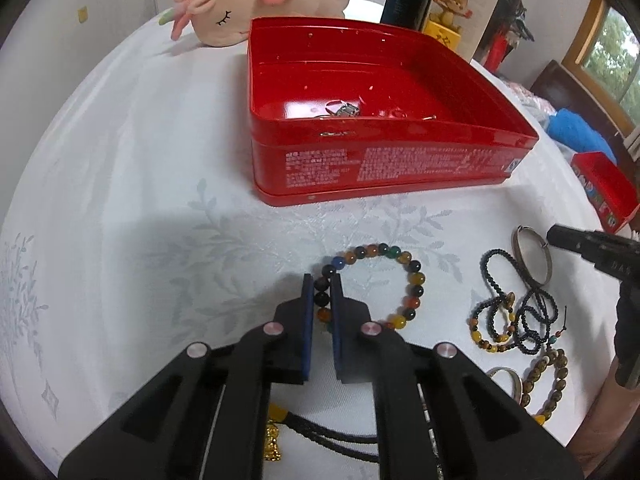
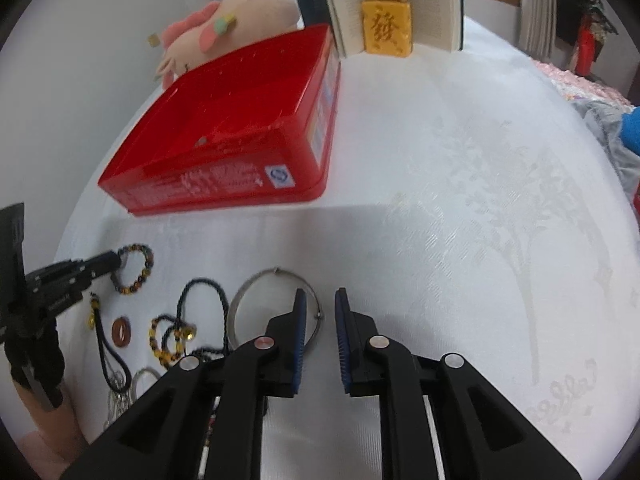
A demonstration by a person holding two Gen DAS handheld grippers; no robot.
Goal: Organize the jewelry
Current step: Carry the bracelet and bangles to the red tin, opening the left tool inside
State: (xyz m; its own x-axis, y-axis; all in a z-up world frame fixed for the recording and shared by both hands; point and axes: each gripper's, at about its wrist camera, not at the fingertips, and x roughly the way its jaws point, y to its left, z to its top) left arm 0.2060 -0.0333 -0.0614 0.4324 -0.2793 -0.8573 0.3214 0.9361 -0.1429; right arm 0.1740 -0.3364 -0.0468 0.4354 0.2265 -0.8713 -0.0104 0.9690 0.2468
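Observation:
A multicoloured bead bracelet point(image 1: 400, 276) lies on the white tablecloth in front of an open red tin point(image 1: 372, 184). My left gripper point(image 1: 322, 280) is shut on the bracelet's left side, beads pinched between the blue pads. The tin holds a few small metal pieces point(image 1: 344, 110). More jewelry lies to the right: a metal bangle point(image 1: 534, 256), black bead strands point(image 1: 516, 312), brown bead bracelets point(image 1: 554, 376). My right gripper point(image 2: 321, 300) is open and empty, its left finger over the silver bangle point(image 2: 256, 280). The bead bracelet also shows in the right wrist view point(image 2: 138, 268).
A plush unicorn point(image 1: 260, 0) lies behind the tin. A book and a yellow figurine point(image 2: 386, 28) stand at the back. A small red box point(image 1: 604, 192) and blue cloth point(image 1: 580, 132) sit at the right. A ring, cords and keys point(image 2: 120, 356) lie at the near left.

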